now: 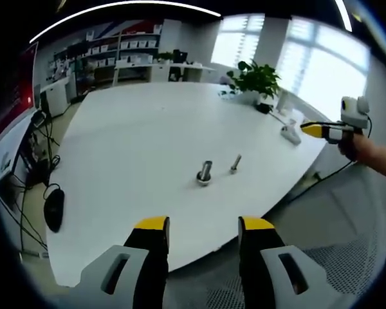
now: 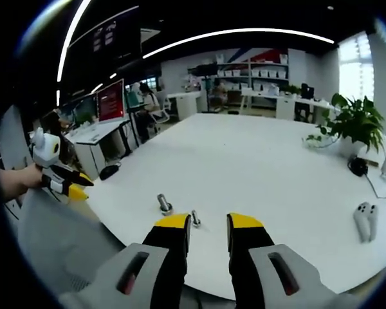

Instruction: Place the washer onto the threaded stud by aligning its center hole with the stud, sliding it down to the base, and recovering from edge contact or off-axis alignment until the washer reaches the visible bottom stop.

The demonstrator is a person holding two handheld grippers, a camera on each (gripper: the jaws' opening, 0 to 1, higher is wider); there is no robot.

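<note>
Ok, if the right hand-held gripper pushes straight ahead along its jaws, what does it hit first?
Probably the small upright metal bolt, standing on the white table just ahead of the open right hand-held gripper, slightly toward its left jaw. The larger metal stud with a washer at its base stands further left. Depth is uncertain.

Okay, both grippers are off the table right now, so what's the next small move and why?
Probably bring the right gripper forward and down toward the two small metal parts, the stud with a wide base and the slimmer bolt. Both grippers are open and hold nothing, and the parts stand just beyond the right gripper. I cannot make out the washer separately.
</note>
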